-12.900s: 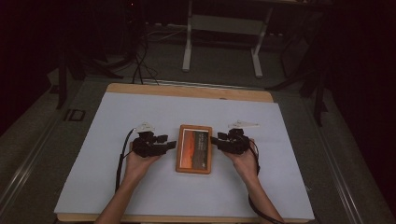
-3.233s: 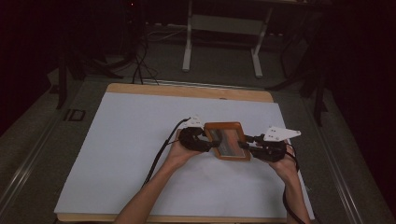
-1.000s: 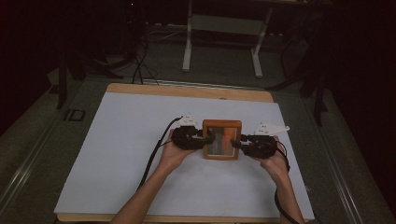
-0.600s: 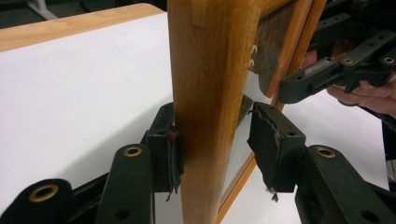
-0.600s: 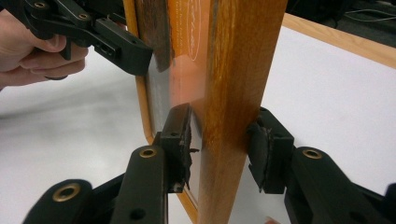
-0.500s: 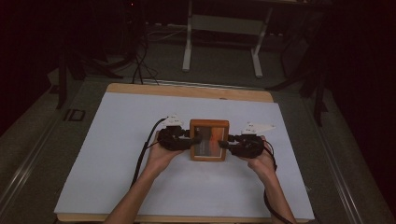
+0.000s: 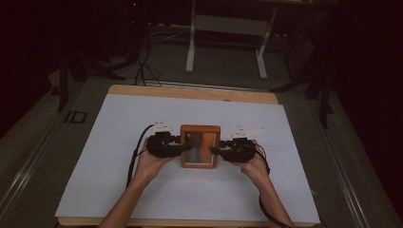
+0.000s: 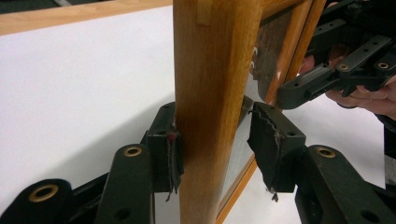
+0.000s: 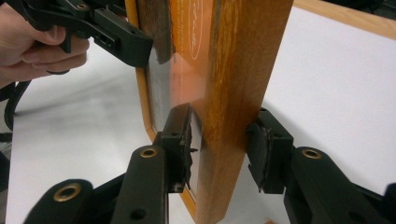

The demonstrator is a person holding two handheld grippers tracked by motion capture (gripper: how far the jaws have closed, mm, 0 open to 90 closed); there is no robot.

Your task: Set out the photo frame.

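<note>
A wooden picture frame (image 7: 200,146) with an orange picture under glass is held between my two grippers near the table's middle, its face turned up toward the high camera. My left gripper (image 7: 183,148) is shut on its left side rail. In the left gripper view the pads (image 8: 170,158) clamp the rail of the frame (image 8: 210,70). My right gripper (image 7: 215,151) is shut on the right rail. Its pads (image 9: 266,154) press the wood of the frame (image 9: 243,70). Each gripper view shows the other gripper across the frame: the right gripper (image 8: 327,79) and the left gripper (image 9: 116,37).
A white sheet (image 7: 142,118) covers the wooden table, whose far edge (image 7: 190,92) shows as a bare strip. Cables trail from both grippers along the forearms. Dark floor, a metal stand (image 7: 225,28) and cables lie beyond the table.
Over the last second both grippers have carried the frame leftward and slightly nearer. Long before, it lay flat between them; 3.2 s ago it was held farther right.
</note>
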